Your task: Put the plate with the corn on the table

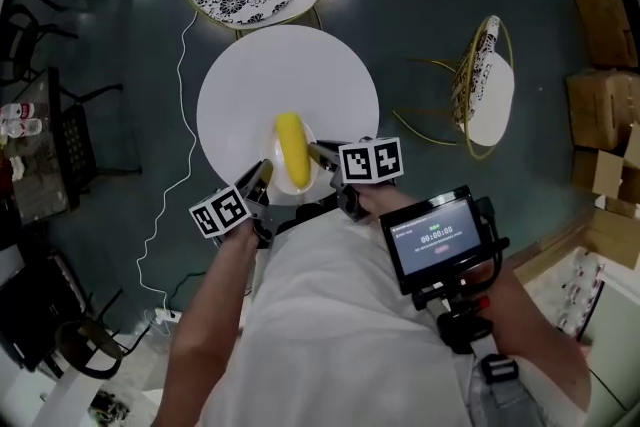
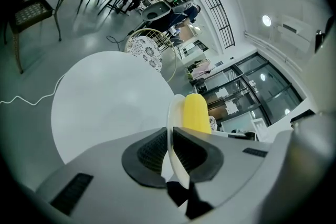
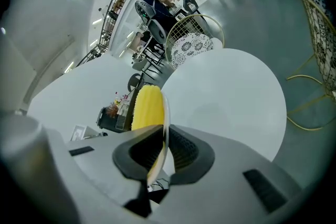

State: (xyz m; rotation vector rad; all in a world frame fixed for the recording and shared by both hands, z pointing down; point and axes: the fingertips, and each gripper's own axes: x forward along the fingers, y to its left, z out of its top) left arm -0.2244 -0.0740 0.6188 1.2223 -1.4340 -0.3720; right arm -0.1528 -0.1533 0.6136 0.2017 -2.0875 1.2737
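The left gripper (image 1: 262, 179) and right gripper (image 1: 322, 155) each have their fingers (image 2: 149, 153) clenched on opposite rims of the small white plate (image 1: 271, 147). It looks stiff, light and breakable. The smooth yellow corn cob (image 1: 292, 149) lying loose on it could roll, so a level hold suits. The plate sits over the near edge of the round white bench (image 1: 250, 80).

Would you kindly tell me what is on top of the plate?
One yellow corn cob lies on the plate; the plate surface beneath it is hidden.
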